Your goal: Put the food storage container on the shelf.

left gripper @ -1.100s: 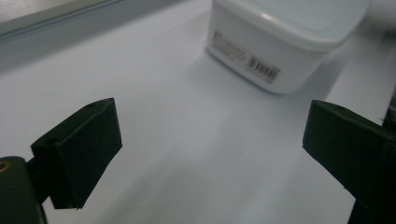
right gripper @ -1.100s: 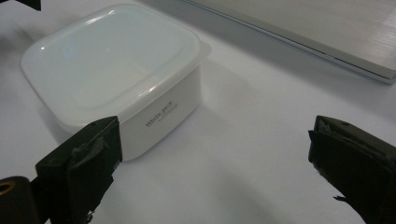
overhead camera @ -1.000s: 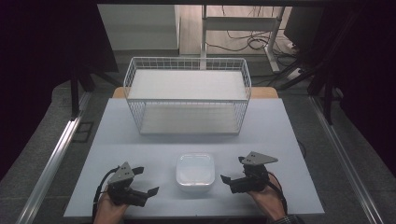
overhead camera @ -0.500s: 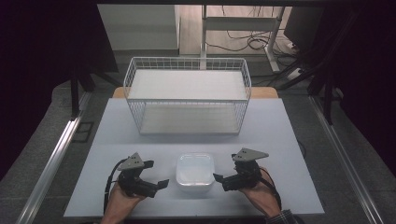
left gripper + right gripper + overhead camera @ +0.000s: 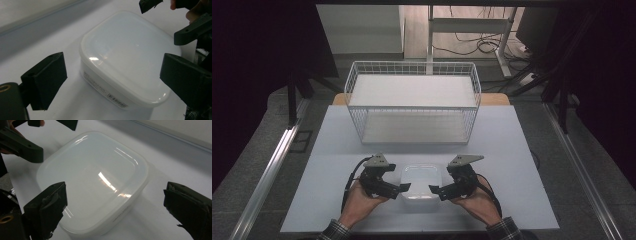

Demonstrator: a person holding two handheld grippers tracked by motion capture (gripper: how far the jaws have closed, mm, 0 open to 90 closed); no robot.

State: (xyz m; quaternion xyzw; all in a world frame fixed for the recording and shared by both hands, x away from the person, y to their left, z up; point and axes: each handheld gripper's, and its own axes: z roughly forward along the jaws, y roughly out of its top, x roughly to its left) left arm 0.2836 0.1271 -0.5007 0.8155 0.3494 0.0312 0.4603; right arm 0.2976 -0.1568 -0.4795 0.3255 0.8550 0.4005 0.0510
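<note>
A white lidded plastic container [image 5: 421,182] sits on the white table near its front edge. My left gripper [image 5: 401,186] is at the container's left side and my right gripper [image 5: 435,189] at its right side, both held low and pointing inward. In the left gripper view the container [image 5: 125,57] lies between the wide-apart jaws of the open left gripper [image 5: 117,75], untouched. The right gripper view shows the container [image 5: 92,182] the same way, inside the open right gripper [image 5: 117,206], with its jaws clear of the walls.
A white wire basket [image 5: 412,100] with a shelf stands at the back of the table [image 5: 522,165], behind the container. Bare table lies between basket and container and on both sides. Metal rails run along the floor left and right.
Both grippers have moved inward from the table's sides toward the container, and their open jaws now flank it. The container has not moved.
</note>
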